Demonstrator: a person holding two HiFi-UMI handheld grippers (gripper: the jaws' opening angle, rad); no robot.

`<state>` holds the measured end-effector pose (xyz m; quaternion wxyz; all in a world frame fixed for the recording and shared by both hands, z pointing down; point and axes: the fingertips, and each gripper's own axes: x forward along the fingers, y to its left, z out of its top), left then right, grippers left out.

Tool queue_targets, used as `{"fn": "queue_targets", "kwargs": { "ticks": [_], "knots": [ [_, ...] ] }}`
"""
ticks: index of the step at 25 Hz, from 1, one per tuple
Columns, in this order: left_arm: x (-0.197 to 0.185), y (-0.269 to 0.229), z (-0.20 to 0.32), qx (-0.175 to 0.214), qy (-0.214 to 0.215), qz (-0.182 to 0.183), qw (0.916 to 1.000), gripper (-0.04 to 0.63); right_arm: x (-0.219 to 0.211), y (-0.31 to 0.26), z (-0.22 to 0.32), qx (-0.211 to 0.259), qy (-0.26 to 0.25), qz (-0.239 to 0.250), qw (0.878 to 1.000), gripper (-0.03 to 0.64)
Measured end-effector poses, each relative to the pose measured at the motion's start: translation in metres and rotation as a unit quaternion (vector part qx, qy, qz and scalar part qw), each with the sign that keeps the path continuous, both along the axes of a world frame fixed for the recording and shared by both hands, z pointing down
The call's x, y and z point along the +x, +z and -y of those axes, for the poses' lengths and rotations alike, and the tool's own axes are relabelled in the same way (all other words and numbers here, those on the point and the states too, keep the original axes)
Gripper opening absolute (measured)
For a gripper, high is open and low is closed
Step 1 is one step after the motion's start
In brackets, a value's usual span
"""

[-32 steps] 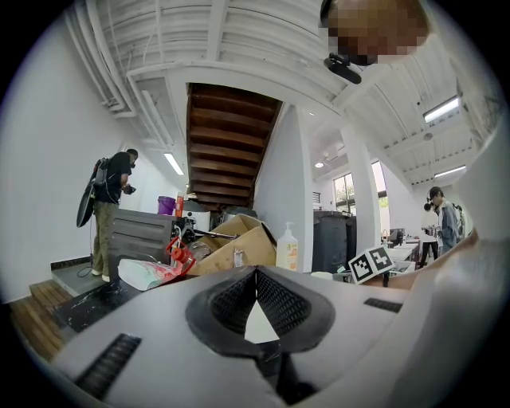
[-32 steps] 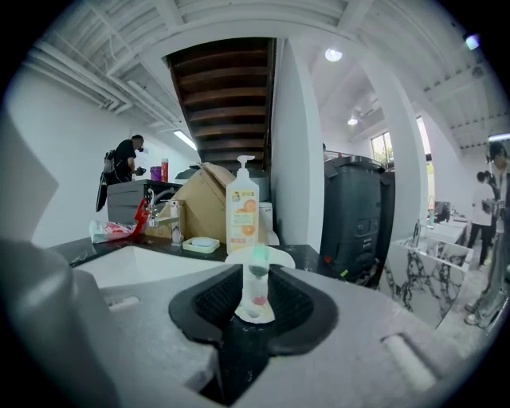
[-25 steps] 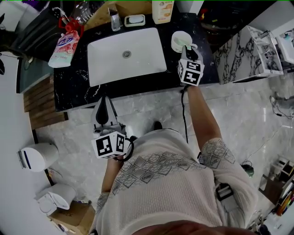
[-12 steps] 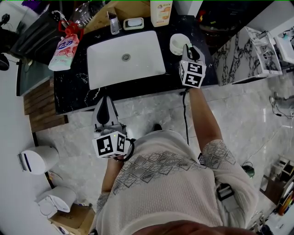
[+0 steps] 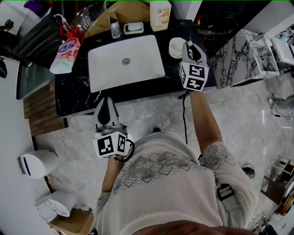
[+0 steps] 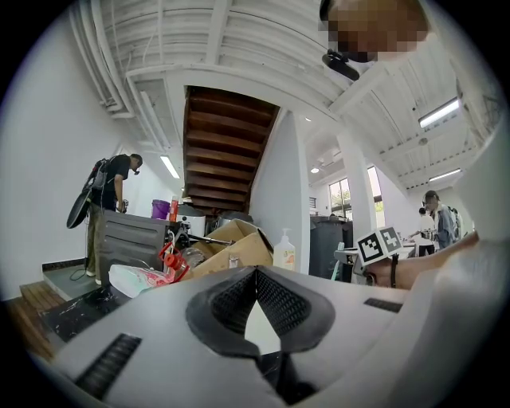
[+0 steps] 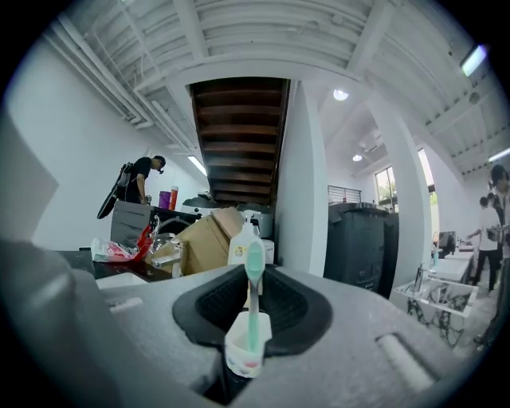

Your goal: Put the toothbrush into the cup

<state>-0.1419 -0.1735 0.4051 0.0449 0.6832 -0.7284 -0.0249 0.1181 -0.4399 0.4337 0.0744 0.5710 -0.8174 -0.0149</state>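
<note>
A white cup (image 5: 175,46) stands on the black counter (image 5: 73,89), just right of the sink. My right gripper (image 5: 189,49) hovers at the cup's right side, above the counter. In the right gripper view this gripper (image 7: 253,275) is shut on a mint-green toothbrush (image 7: 253,307), which stands upright between the pads with its head on top. The cup is hidden in that view. My left gripper (image 5: 104,104) hangs over the floor in front of the counter. Its pads (image 6: 231,299) meet at the tip with nothing between them.
A white sink basin (image 5: 126,62) fills the counter's middle. Behind it stand a soap bottle (image 5: 160,10), a soap dish (image 5: 133,27) and a glass (image 5: 114,25). A pink pouch (image 5: 64,49) lies at the left. A marbled shelf (image 5: 239,55) stands at the right.
My right gripper has risen with the toothbrush and now sits higher beside the cup. The left gripper has stayed in place.
</note>
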Motion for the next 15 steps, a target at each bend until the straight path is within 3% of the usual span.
{"fn": "queue_targets", "kwargs": {
  "ticks": [9, 15],
  "knots": [
    [-0.009, -0.004, -0.007, 0.009, 0.005, -0.009, 0.9999, -0.002, -0.012, -0.05, -0.028, 0.042, -0.017, 0.002, 0.999, 0.057],
    [-0.01, -0.007, -0.014, 0.013, 0.025, -0.017, 0.9995, 0.0, -0.023, -0.059, -0.08, 0.037, -0.04, 0.008, 0.998, 0.057]
  ]
}}
